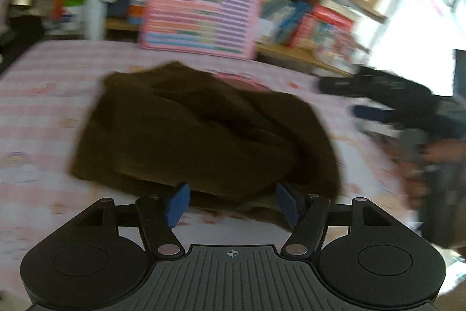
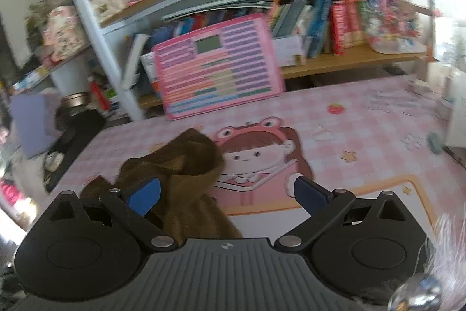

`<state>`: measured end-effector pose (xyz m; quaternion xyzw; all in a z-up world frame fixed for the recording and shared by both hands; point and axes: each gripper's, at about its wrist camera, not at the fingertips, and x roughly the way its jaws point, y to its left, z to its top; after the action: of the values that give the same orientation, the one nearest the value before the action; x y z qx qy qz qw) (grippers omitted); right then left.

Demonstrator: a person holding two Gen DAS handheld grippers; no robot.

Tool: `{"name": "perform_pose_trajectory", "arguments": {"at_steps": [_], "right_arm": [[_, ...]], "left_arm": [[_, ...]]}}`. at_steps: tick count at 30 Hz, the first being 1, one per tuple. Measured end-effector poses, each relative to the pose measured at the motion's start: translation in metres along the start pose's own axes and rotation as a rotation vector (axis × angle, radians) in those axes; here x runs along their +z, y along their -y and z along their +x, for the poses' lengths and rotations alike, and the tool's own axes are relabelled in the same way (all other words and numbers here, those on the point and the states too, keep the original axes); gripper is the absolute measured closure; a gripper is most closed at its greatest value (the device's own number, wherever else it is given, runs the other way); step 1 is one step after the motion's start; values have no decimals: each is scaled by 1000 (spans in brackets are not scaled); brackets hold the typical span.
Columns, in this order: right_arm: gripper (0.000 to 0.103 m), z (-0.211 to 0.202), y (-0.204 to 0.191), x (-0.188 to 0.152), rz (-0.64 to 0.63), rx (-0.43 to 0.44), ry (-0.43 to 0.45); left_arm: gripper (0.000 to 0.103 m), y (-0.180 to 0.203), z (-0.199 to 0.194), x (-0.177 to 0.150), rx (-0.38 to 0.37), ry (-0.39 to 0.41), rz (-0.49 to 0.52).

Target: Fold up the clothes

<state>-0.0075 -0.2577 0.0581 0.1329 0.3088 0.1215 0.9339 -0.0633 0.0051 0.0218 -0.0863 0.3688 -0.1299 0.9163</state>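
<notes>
While blurred, left view alone shows right gripper [image 1: 343, 98].

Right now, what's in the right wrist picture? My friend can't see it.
A crumpled brown cloth lies on a pink checked mat with a cartoon girl. The open right hand-held gripper is near it, holding nothing. Behind stand a pink board and bookshelves.

free: pink mat [image 2: 364, 153] right of brown garment [image 2: 186, 165] | blocked: rear — pink board [image 2: 218, 66], shelves [image 2: 335, 60]
</notes>
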Motion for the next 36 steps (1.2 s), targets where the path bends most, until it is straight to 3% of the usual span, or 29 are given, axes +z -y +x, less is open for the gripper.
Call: {"name": "perform_pose_trajectory", "arguments": {"at_steps": [3, 5, 7, 9, 10, 12, 14, 15, 16, 18, 20, 22, 25, 29, 30, 34, 36], "right_arm": [[6, 6, -3, -4, -22, 40, -63], [12, 10, -7, -16, -39, 47, -121], [26, 13, -13, -30, -74, 20, -166], [55, 13, -16, -44, -100, -32, -194], [60, 13, -14, -50, -98, -78, -199], [83, 12, 0, -55, -51, -135, -196], [90, 8, 19, -56, 21, -199, -186], [95, 5, 26, -56, 45, -225, -180], [97, 1, 34, -56, 69, -250, -173], [98, -7, 39, -56, 90, -295, -164], [98, -17, 38, -57, 140, -287, -168], [98, -26, 26, -56, 152, -229, -168], [98, -36, -9, -46, 180, -45, -187], [98, -45, -56, -37, 360, 440, -178], [98, -47, -63, -34, 378, 508, -149], [99, -55, -91, -23, 441, 760, -22], [99, -54, -85, -21, 504, 704, 18]], "left_arm": [[36, -19, 4, 4, 103, 11, -35], [36, -32, 10, 10, 125, 23, -60], [36, -42, 20, 19, 141, 34, -51], [36, -46, 37, 31, 143, 35, -13], [36, -47, 46, 36, 130, 30, 6], [37, -49, 63, 45, 99, 17, 37], [49, -50, 76, 48, 37, -9, 37], [80, -50, 81, 47, -11, -25, 31], [94, -50, 86, 47, -58, -42, 25], [99, -48, 88, 46, -127, -30, 17], [100, -50, 79, 53, -170, 26, -18], [100, -59, 59, 73, -198, 126, -57], [102, -81, 20, 114, -200, 300, -95], [102, -107, -30, 159, -188, 512, -113], [102, -112, -39, 168, -190, 545, -108], [102, -122, -49, 191, -198, 561, -38], [102, -127, -36, 192, -200, 506, -18]]}}
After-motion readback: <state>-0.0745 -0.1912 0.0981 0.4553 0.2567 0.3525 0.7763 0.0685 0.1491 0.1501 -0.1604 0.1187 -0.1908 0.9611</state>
